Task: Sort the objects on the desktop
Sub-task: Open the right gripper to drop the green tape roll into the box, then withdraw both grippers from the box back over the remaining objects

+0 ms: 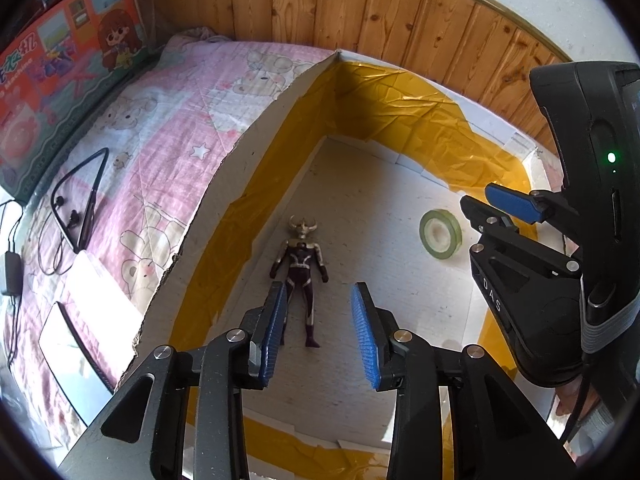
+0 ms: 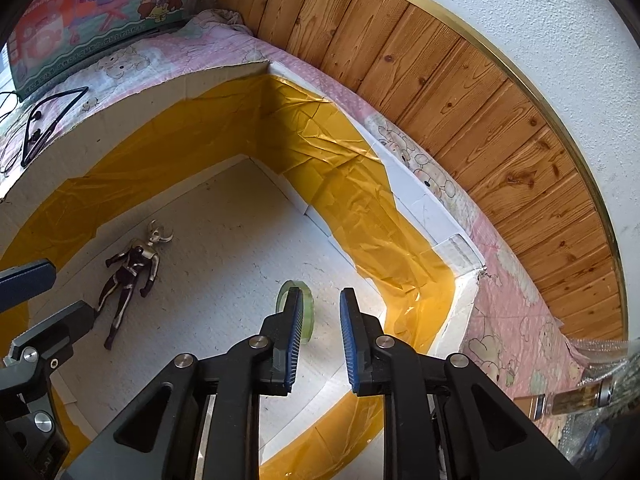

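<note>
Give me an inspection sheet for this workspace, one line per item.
Surface: pink quilt with an open white box on it, yellow tape lining its walls.
Job's things: figure and tape roll, both lying on the box floor, apart.
Clutter: toy carton, white slab and tablet on the quilt.
Grippers: left gripper open over the figure's legs; right gripper open beside the roll; neither holds anything.
Cables: neckband earphones, black adapter lead.
Surroundings: wood panelling, white wall.
</note>
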{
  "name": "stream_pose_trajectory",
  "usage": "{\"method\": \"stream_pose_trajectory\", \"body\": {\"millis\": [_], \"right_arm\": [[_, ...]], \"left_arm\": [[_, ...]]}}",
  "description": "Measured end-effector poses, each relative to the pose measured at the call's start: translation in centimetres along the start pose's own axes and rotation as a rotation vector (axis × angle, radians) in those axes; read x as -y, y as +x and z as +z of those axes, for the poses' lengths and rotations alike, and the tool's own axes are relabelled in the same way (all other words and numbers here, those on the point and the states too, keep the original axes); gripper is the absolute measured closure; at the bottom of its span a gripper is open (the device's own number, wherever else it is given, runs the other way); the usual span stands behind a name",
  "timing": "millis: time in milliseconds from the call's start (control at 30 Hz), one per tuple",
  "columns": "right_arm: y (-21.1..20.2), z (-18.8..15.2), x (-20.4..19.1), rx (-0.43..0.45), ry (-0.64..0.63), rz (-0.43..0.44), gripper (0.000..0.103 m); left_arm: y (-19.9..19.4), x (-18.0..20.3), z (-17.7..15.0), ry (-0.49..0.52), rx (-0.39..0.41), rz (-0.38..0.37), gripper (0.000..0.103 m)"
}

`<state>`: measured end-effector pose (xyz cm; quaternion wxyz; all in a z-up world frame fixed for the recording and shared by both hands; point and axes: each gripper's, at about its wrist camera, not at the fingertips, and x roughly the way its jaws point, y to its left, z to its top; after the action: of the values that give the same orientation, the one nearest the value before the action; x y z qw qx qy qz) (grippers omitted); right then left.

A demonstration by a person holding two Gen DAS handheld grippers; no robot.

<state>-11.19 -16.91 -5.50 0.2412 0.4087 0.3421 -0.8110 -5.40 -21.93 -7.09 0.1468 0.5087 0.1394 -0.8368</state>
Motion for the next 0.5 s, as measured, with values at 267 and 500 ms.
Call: {"method": "stream_pose_trajectory", "body": {"millis": [267,500], "right_arm": [[-0.5,-0.6,0.2,-0.002,-0.001,-0.003,0.082],[-2.3,-1.1,1.0,0.013,0.010,-0.004,0.082]], "left_arm": [[-0.6,0.3,0.1,0.008,0.007,-0.001,0.067],[-1.7,0.6,0.3,0.011,0.021,-0.002,0.067]]}}
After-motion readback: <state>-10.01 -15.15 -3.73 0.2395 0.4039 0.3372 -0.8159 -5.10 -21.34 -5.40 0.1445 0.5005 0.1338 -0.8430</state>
